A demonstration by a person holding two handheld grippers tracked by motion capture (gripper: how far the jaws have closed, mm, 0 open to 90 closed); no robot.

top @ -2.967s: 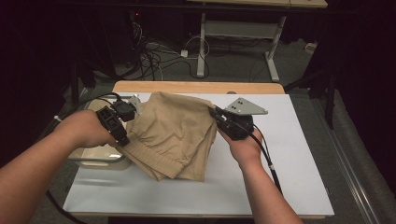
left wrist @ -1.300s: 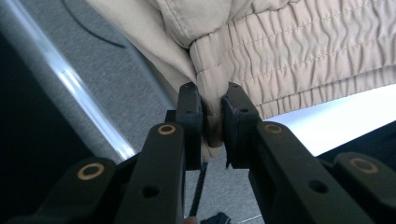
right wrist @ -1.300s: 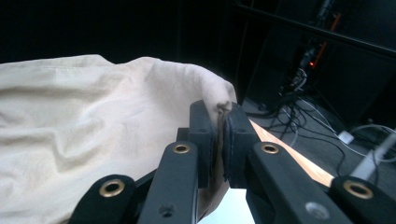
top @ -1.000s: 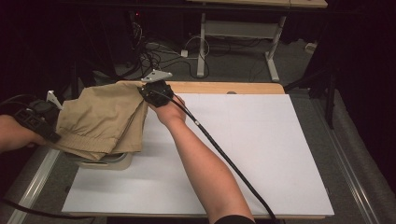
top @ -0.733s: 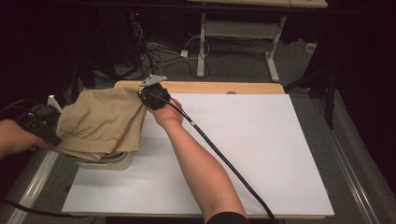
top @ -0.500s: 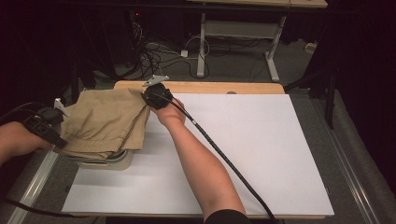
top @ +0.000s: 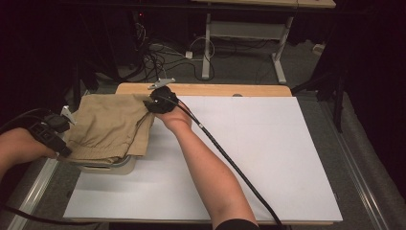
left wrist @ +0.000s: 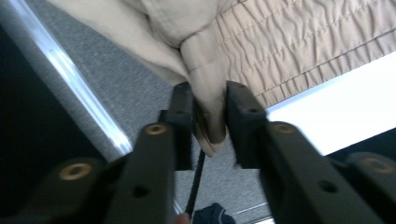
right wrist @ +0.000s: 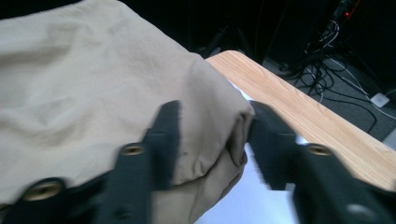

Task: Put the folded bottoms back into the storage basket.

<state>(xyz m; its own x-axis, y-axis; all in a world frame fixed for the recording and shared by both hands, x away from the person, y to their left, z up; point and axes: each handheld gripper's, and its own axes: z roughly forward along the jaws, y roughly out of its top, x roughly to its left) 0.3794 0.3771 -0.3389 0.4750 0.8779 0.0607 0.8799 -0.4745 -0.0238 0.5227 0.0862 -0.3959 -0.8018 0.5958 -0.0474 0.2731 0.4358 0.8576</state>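
- The left tool sits at the left margin of the surface, over the grey floor and metal rail beyond that edge; little room remains outboard of it.
- The right tool sits near the far left part of the surface, just short of the wooden strip along the far edge.
- To the right of the right tool the white surface lies open all the way to its right and near edges.
- The shorts lie between the two tools, folded flat on top of a pale bin that stands on the left end of the surface.
- Left tool: jaws have just been opening. The left gripper view has a fold of the waistband between them, the cloth filling the gap and both pads against it.
- Right tool: jaws have just been opening. The right gripper view has a folded corner of the shorts between them; the right pad stands off the cloth, the left is blurred.
- Shorts: tan cloth, gathered elastic waistband toward the left tool, smooth panel with soft creases toward the right tool, layered edges stacked at the corner.
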